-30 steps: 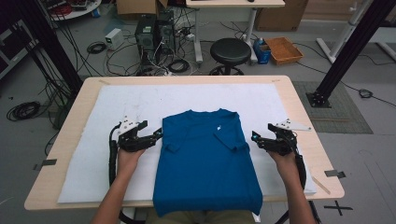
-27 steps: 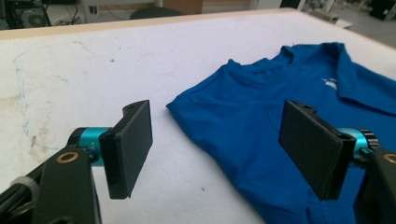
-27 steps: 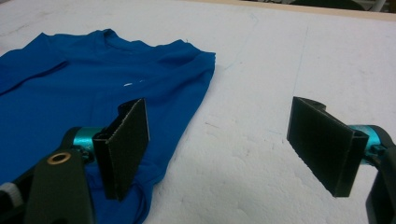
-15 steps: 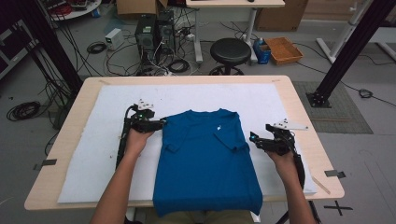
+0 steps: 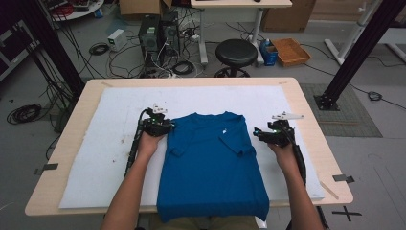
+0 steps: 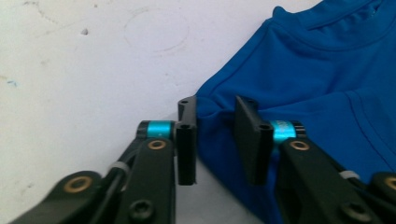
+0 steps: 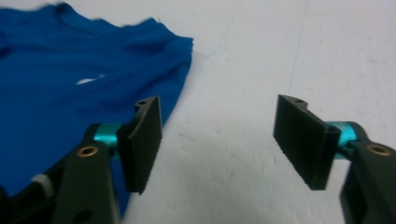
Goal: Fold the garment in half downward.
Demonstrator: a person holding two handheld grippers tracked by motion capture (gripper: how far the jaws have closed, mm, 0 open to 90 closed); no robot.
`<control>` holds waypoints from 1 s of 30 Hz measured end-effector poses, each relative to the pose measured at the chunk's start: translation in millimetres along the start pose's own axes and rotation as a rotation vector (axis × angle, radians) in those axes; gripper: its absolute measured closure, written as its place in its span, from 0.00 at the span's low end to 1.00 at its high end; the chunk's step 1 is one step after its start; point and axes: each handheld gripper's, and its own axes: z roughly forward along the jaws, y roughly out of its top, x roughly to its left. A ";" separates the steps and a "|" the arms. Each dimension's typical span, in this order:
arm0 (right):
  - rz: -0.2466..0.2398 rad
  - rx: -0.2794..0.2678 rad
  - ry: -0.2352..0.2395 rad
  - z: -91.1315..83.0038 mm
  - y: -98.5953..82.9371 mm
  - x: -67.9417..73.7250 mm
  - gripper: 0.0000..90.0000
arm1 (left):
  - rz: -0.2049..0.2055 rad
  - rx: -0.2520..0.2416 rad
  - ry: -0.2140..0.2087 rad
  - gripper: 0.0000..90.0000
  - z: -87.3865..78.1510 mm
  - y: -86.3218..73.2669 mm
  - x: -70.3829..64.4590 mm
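Sleeves of shirt (image 5: 210, 163) already folded in; left tongs (image 6: 215, 140) around shoulder corner, seemingly not pinched yet; right tongs (image 7: 224, 140) spread beside edge.

I have the shirt (image 5: 210, 167) lying on the mat (image 5: 95, 158) that covers the table (image 5: 313, 120). My left gripper (image 5: 168, 126) sits at its left shoulder corner, apparently straddling the edge; my right gripper (image 5: 257, 132) sits just beside its right edge.

Grey floor strewn with cables (image 5: 100, 48) — a black stool (image 5: 236, 51) behind the wooden table (image 5: 306, 115).
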 end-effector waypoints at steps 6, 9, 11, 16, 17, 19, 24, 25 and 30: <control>-0.039 0.062 0.024 41.8 25.7 11.0 0.54 | -0.011 -0.014 0.008 0.95 -0.3 -1.0 -0.1; -0.075 0.071 -0.014 57.5 33.6 18.1 0.64 | -0.010 -0.013 0.007 0.96 -1.0 -1.4 0.2; -0.046 0.071 -0.013 64.4 37.5 18.6 0.66 | -0.014 -0.016 0.006 0.96 -1.2 -1.6 0.4; -0.036 0.078 -0.004 75.1 38.0 18.3 0.76 | -0.040 -0.016 -0.001 0.97 -2.4 -2.8 1.7; -0.024 0.072 0.007 75.5 37.5 17.0 0.78 | -0.037 -0.014 -0.002 0.97 -2.8 -3.1 2.3; -0.029 0.074 0.021 74.9 38.0 16.0 0.89 | -0.067 -0.020 -0.003 0.97 -3.5 -3.8 2.8; -0.036 0.068 0.028 73.5 38.2 18.2 0.93 | -0.122 -0.089 -0.041 0.97 -11.3 -7.6 6.6; -0.036 0.060 0.033 72.1 38.4 18.1 0.93 | -0.127 -0.105 -0.048 0.98 -13.4 -8.4 7.6; -0.056 -0.013 0.064 53.4 38.6 21.7 0.94 | -0.159 -0.184 -0.116 0.98 -26.5 -12.6 8.6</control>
